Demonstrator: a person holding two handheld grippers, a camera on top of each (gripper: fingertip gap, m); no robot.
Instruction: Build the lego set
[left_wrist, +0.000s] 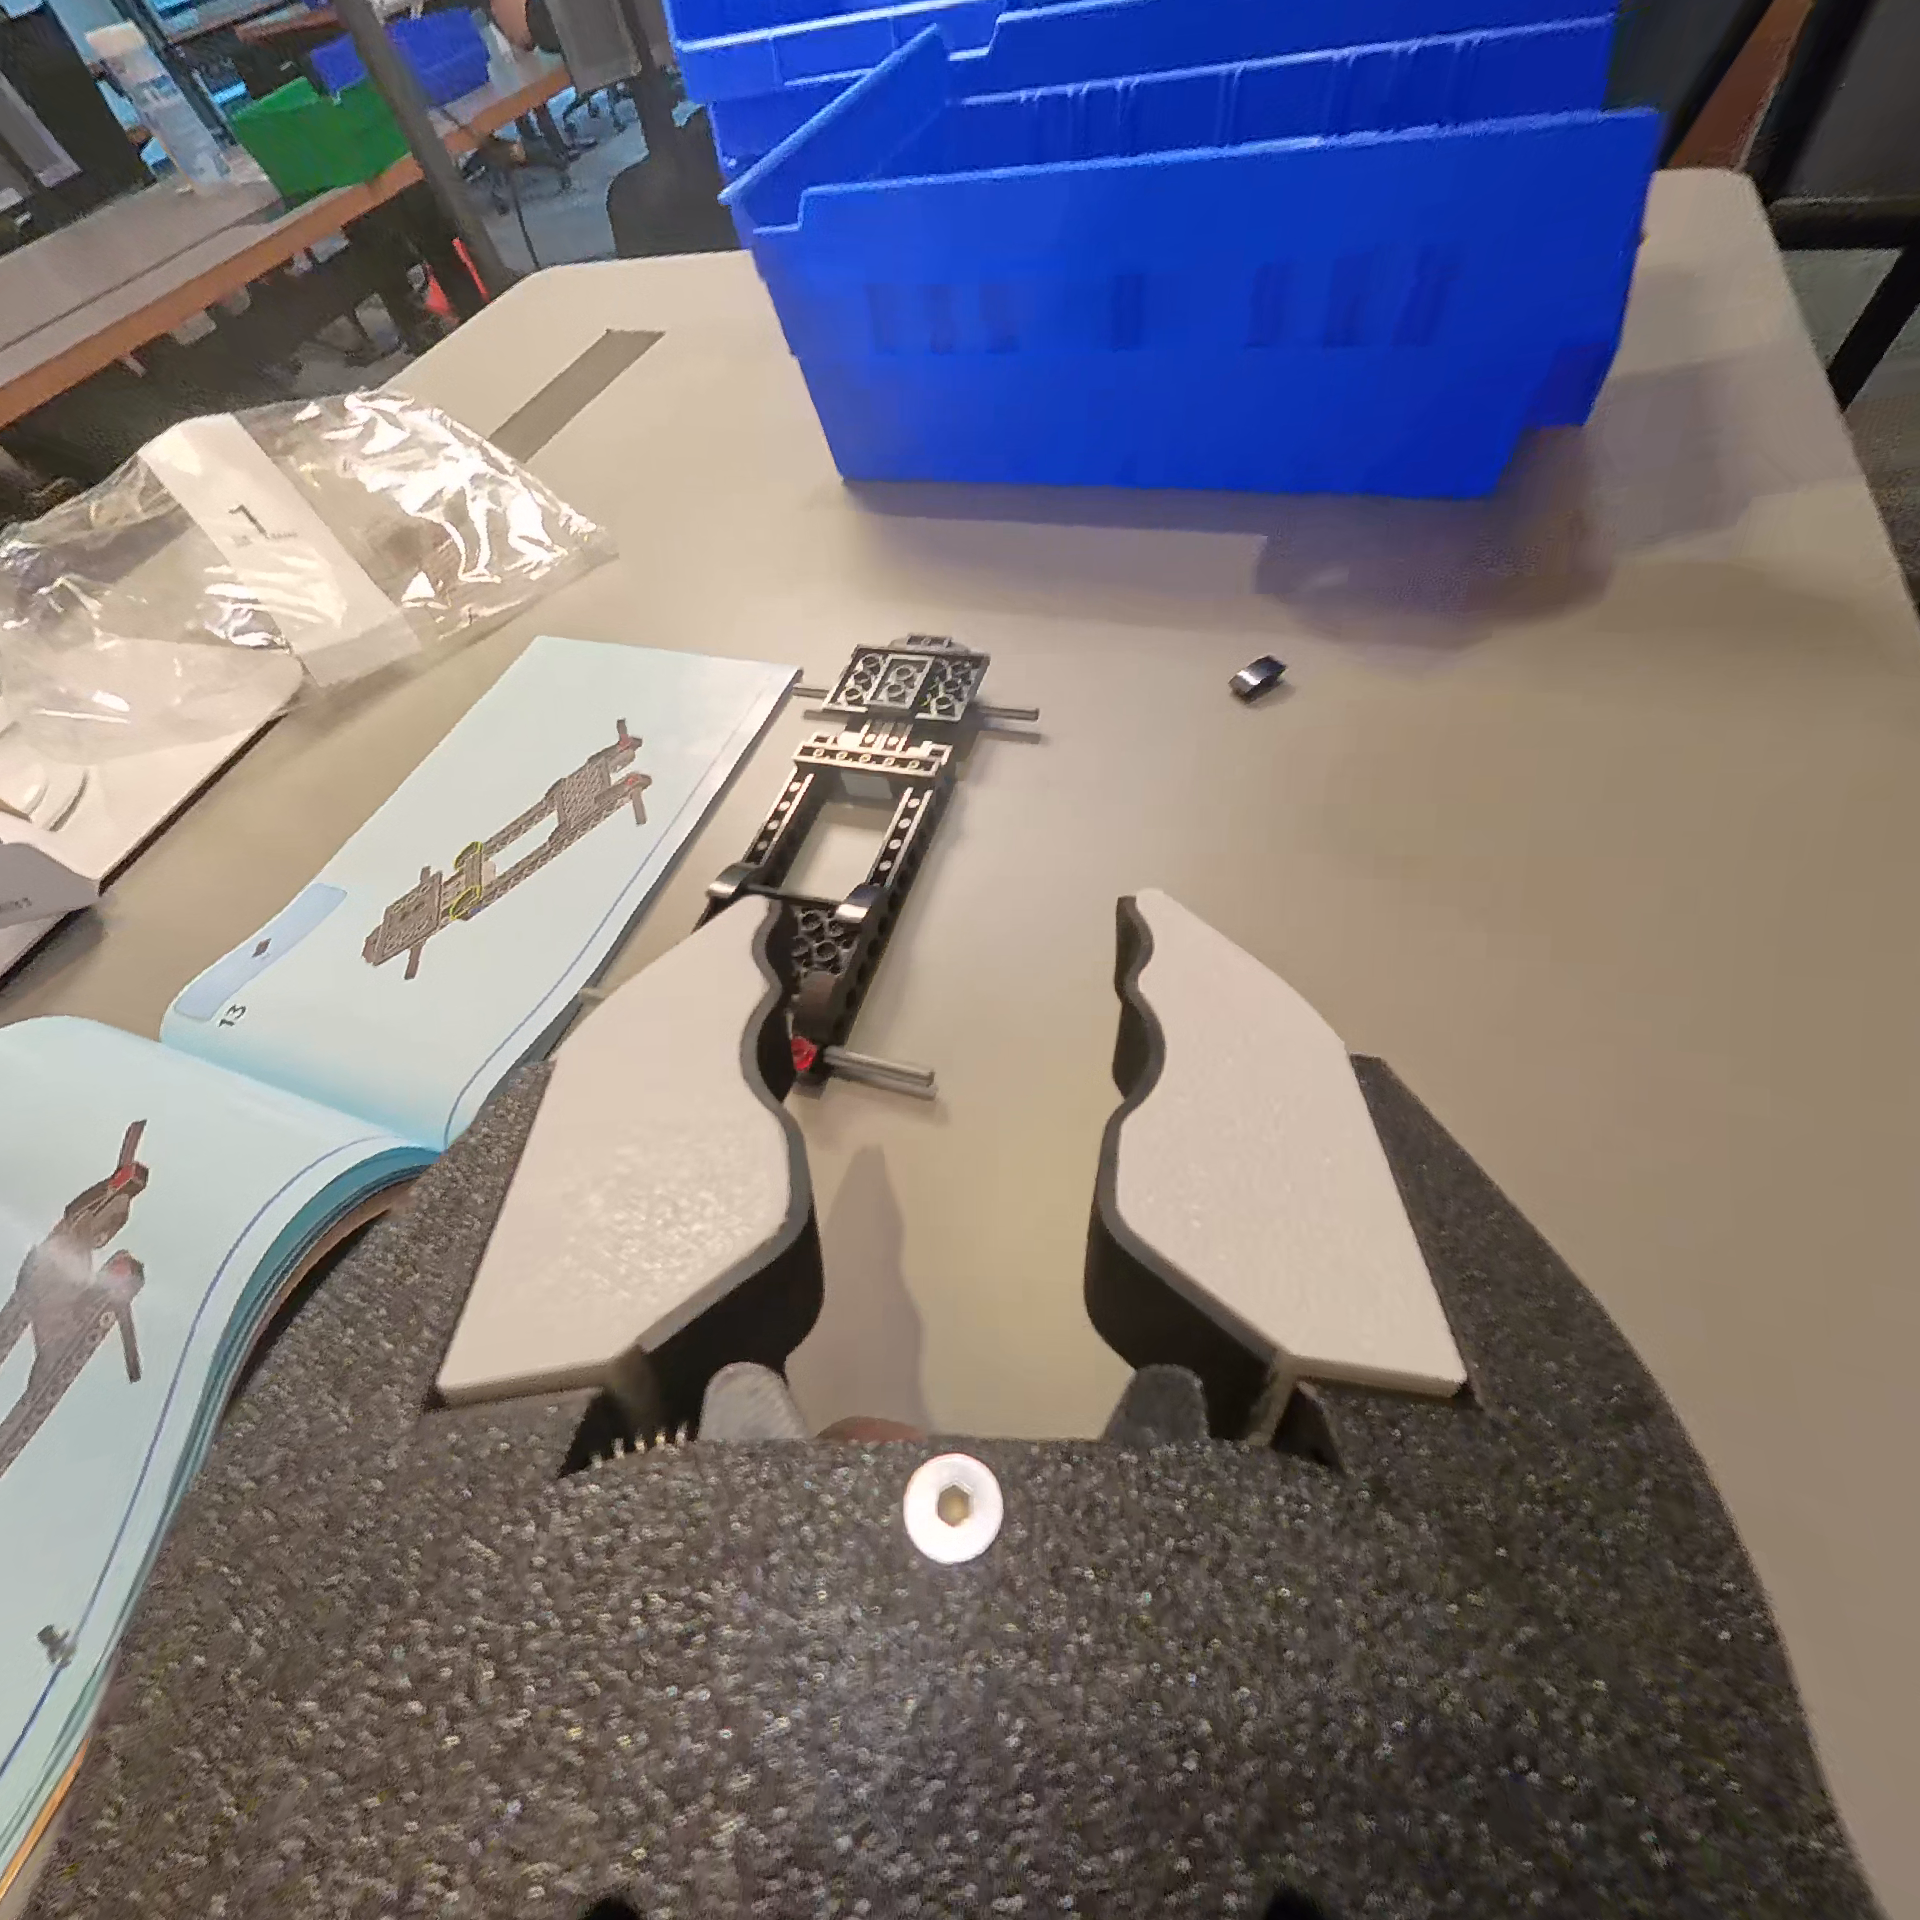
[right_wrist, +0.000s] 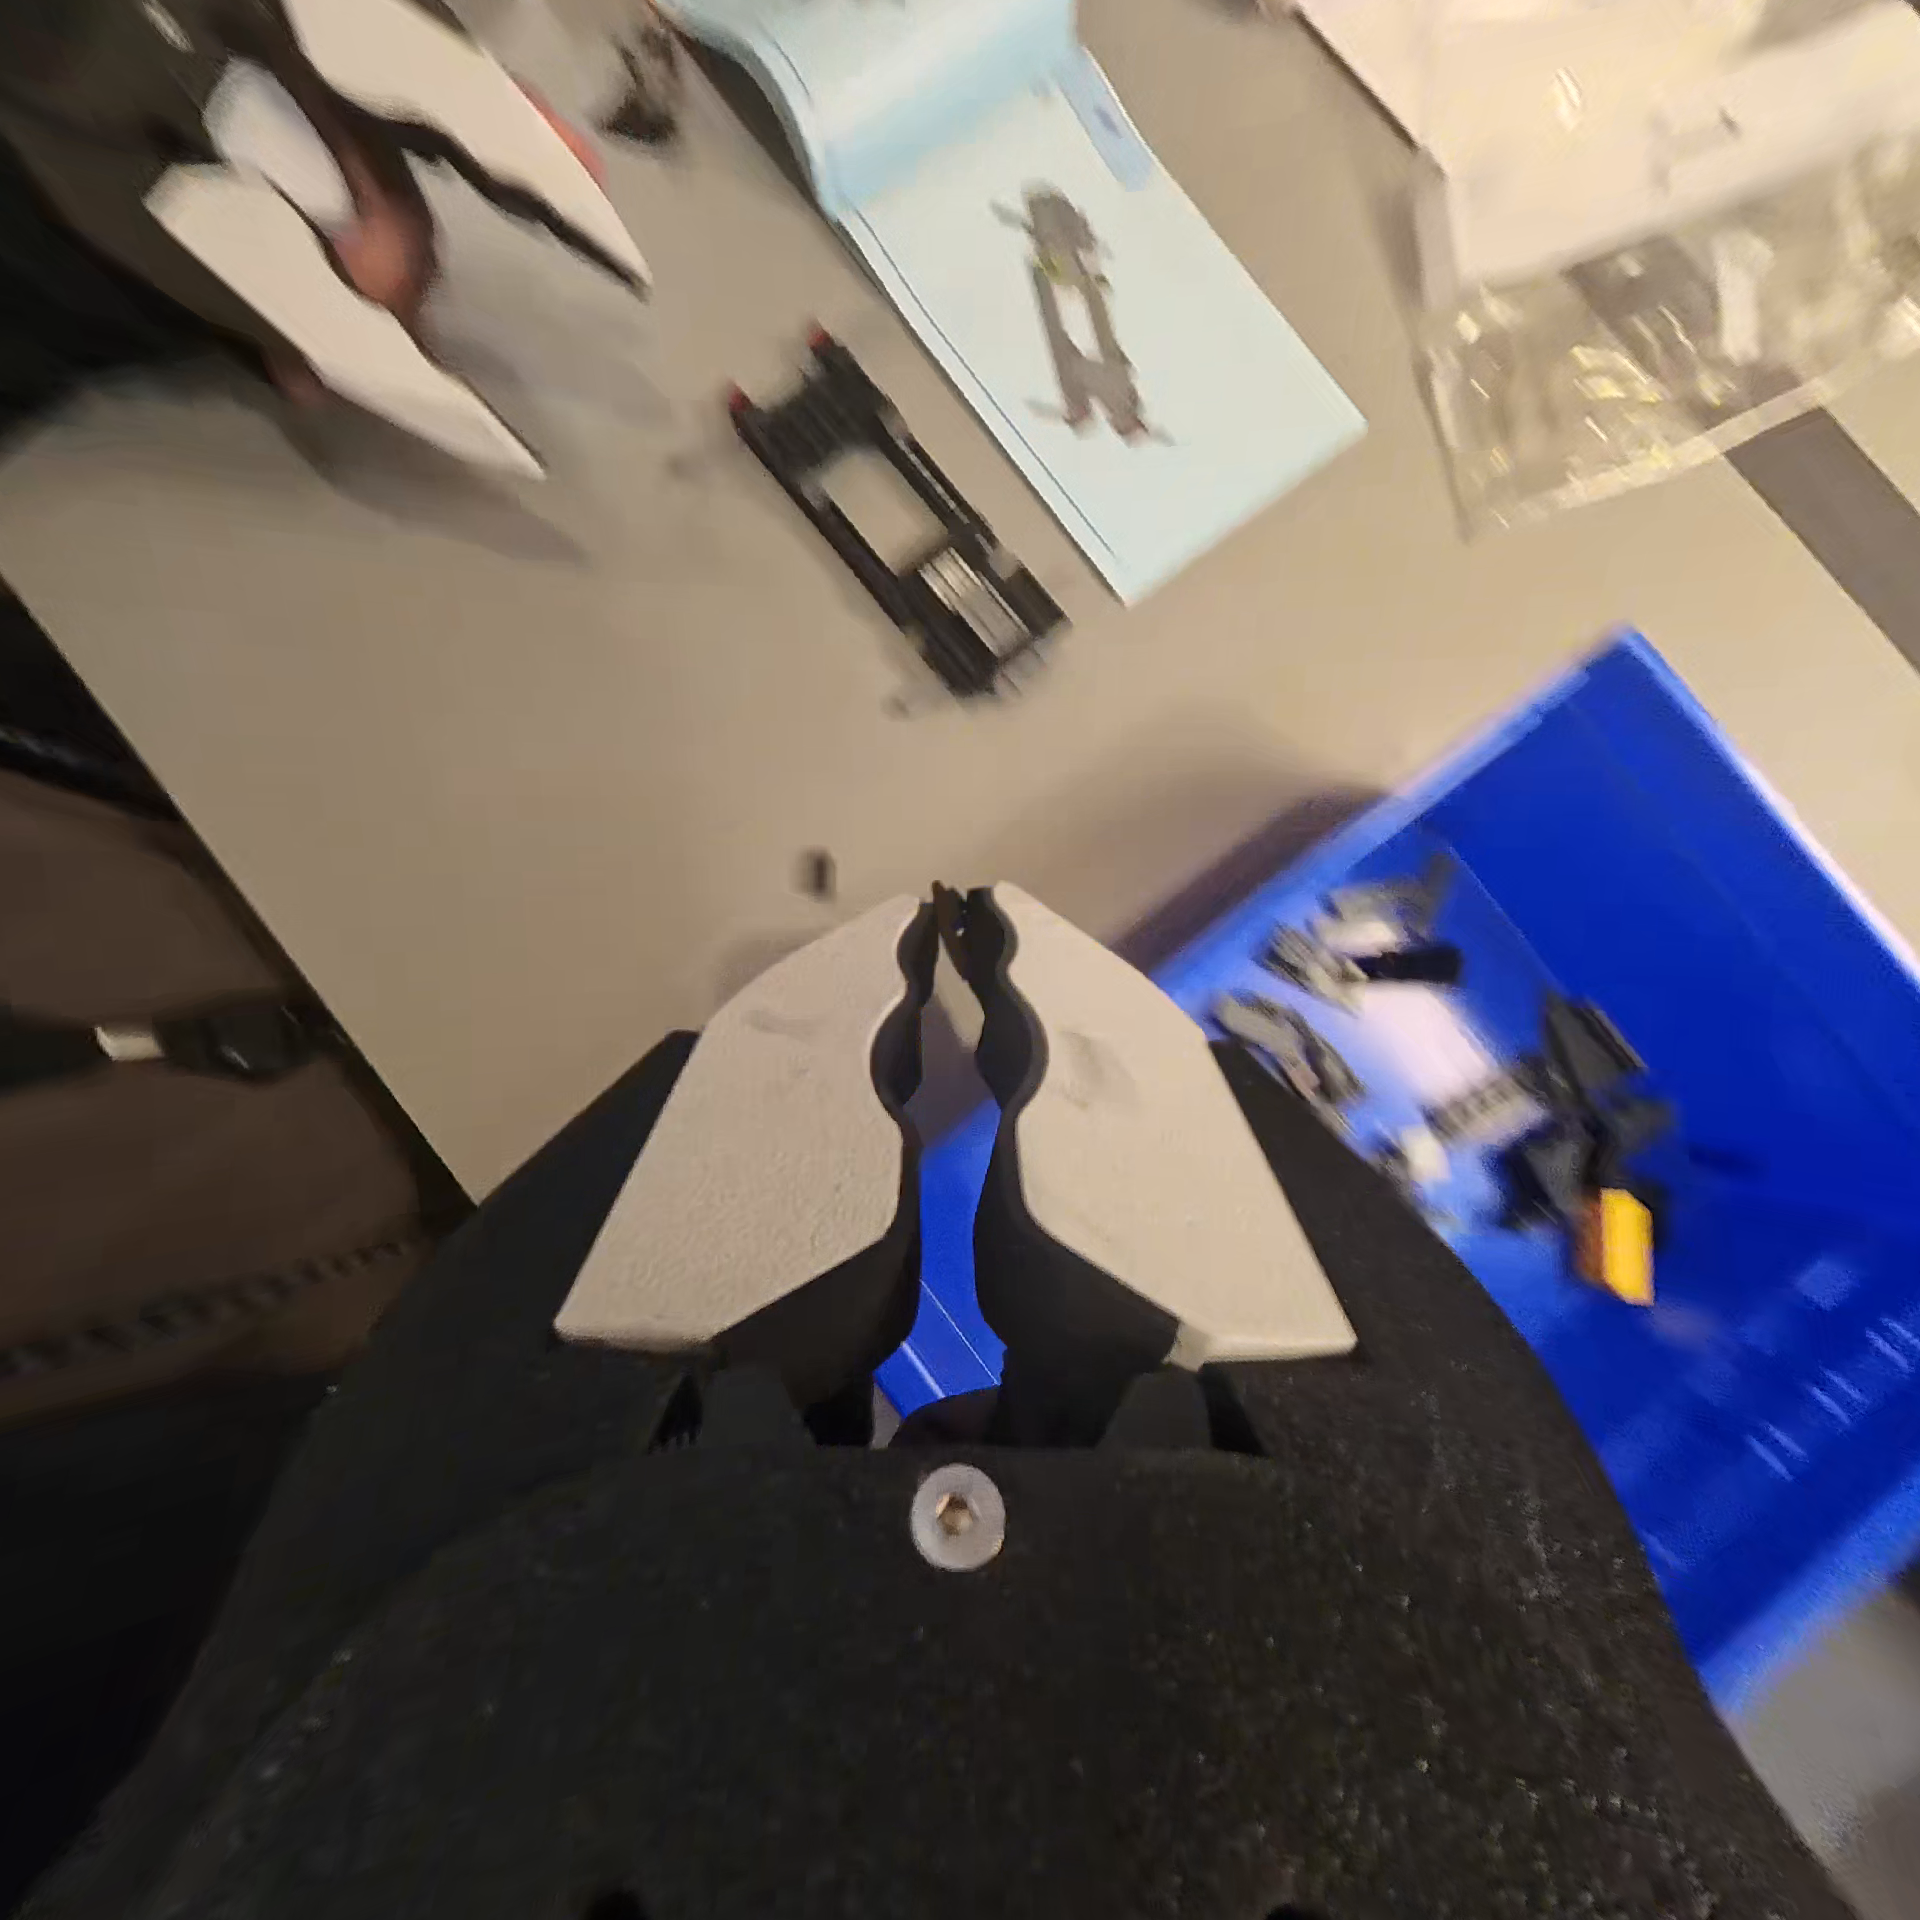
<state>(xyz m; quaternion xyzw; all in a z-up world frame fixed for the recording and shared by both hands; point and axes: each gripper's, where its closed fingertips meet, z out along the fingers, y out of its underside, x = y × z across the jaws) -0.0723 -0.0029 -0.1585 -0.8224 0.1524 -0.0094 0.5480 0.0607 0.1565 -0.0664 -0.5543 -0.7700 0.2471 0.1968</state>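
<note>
Beige table (left_wrist: 1455, 935), blue bin's (right_wrist: 1662, 831) bricks (right_wrist: 1538, 1122) only rightward.

2 hand-held grippers (left_wrist: 940, 914) (right_wrist: 961, 904); 1 black brick-built frame (left_wrist: 868, 831) carrying 3 grey axle rods; 1 loose small dark piece (left_wrist: 1259, 675); 1 open instruction booklet (left_wrist: 499, 883); 1 clear plastic bag (left_wrist: 312, 540); stacked blue bins (left_wrist: 1195, 343), count unclear; 1 table (left_wrist: 1455, 935).

The left wrist view sits low and close over the surface (left_wrist: 1455, 935), facing forward toward the blue bin (left_wrist: 1195, 343). The right wrist view looks steeply down from higher above the bin's edge. Both share the dark brick frame (left_wrist: 883, 790), open booklet (left_wrist: 499, 862) and bin.
</note>
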